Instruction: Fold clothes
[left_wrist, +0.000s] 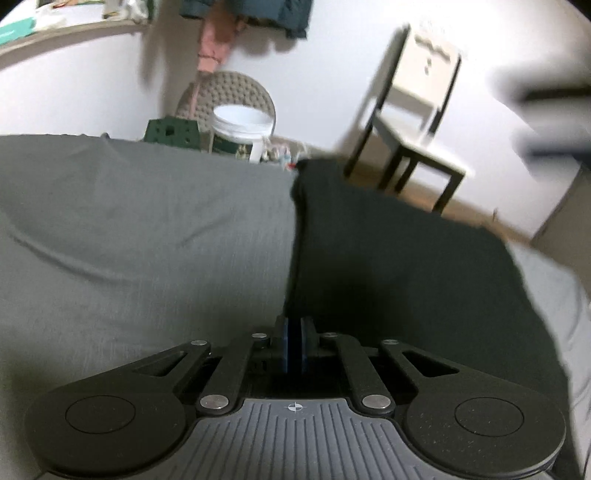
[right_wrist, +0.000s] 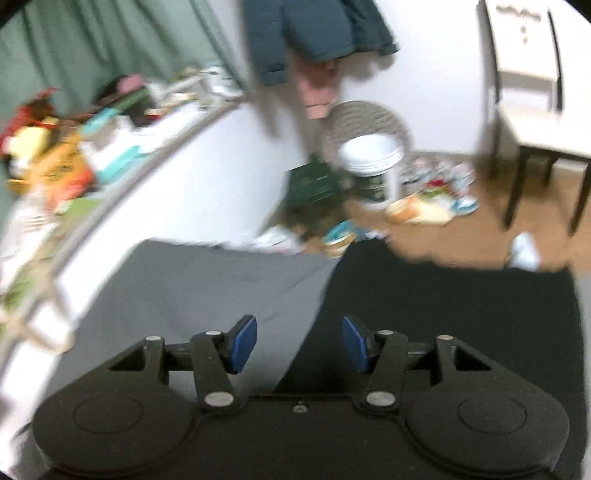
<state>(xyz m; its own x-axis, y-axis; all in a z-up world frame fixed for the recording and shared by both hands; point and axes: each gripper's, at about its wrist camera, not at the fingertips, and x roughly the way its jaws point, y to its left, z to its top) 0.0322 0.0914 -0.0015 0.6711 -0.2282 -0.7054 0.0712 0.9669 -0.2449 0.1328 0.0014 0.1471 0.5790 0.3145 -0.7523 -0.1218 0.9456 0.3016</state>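
Note:
A black garment (left_wrist: 406, 266) lies spread over a grey sheet (left_wrist: 140, 236). My left gripper (left_wrist: 294, 338) is shut on the black garment's near left edge, and the cloth rises from its blue pads as a taut fold. In the right wrist view the same black garment (right_wrist: 461, 317) covers the right half of the grey sheet (right_wrist: 207, 291). My right gripper (right_wrist: 299, 343) hovers open above the garment's left edge, with nothing between its blue fingertips (right_wrist: 245, 341). That view is blurred by motion.
A white bucket (left_wrist: 243, 127) and a green crate (left_wrist: 171, 134) stand on the floor beyond the sheet, before a round-backed chair (left_wrist: 229, 92). A black-legged white table (left_wrist: 417, 122) stands at the right. A cluttered shelf (right_wrist: 92, 147) runs along the left wall. Litter lies on the floor (right_wrist: 424, 210).

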